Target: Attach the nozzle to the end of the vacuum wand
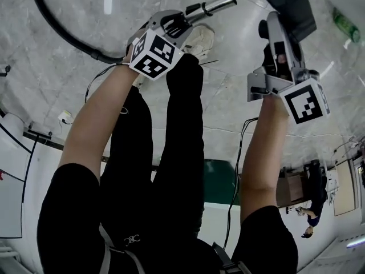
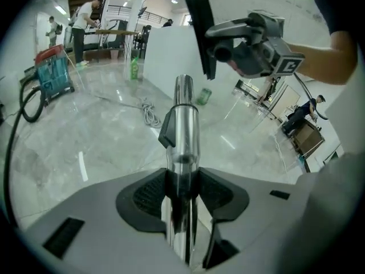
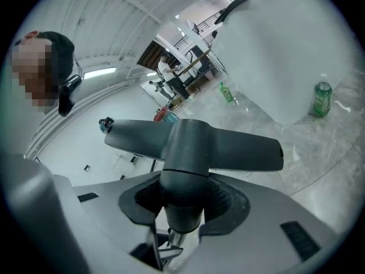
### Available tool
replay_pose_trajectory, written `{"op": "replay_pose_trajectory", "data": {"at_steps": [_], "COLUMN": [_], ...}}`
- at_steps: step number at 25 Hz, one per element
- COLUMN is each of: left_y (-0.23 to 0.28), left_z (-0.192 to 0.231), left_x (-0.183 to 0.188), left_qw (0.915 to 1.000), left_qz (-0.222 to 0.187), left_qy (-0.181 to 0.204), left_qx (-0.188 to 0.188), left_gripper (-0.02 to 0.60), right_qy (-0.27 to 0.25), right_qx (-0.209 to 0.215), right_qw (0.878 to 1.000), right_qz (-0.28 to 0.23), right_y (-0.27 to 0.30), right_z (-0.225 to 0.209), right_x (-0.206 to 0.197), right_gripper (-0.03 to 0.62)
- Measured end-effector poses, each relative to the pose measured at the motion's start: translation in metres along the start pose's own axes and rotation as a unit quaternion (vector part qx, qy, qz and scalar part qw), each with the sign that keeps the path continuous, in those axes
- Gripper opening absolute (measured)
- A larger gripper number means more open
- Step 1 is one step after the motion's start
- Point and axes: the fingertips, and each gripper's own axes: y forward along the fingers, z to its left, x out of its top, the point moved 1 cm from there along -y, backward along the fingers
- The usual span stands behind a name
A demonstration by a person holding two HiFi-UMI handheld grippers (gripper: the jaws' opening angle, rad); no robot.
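My left gripper (image 1: 181,23) is shut on the chrome vacuum wand (image 1: 219,4), held off the floor. The wand's free end points toward the right, and a black hose (image 1: 57,27) trails away from behind the gripper. In the left gripper view the wand (image 2: 183,124) runs straight out between the pads of this gripper (image 2: 182,181). My right gripper (image 1: 274,53) is shut on the neck of the dark grey T-shaped nozzle (image 1: 291,4). The nozzle (image 3: 194,144) fills the right gripper view, its head crosswise above the right gripper (image 3: 185,201). Wand end and nozzle are apart.
A green bottle (image 1: 346,24) stands on the marble floor at far right, near a white partition (image 3: 285,56). A teal vacuum body (image 2: 54,70) and a loose coiled cable (image 2: 149,113) lie farther off. The person's legs (image 1: 182,153) are directly below.
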Motion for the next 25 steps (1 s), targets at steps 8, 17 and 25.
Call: {"op": "replay_pose_trajectory", "data": {"at_steps": [8,17,25], "left_y": [-0.063,-0.056,-0.066], "left_z": [-0.033,-0.029,-0.021], "left_x": [0.034,0.035,0.038], "left_qw": [0.9997,0.9996,0.9998], "left_qz": [-0.017,-0.006,-0.017], "left_qy": [0.017,0.027,0.005], "left_qx": [-0.005,-0.004,-0.01], "left_gripper": [0.177,0.176,0.175], "right_qy": [0.036,0.017,-0.017], "right_qx": [0.002,0.044,0.137], "right_qw": [0.998,0.992,0.982], "right_qz": [0.054,0.113,0.132], "right_y": [0.009,0.03,0.043], "right_z": [0.031,0.052,0.073], "right_x": [0.011,-0.003,0.0], "right_gripper": [0.166,0.166,0.166]}}
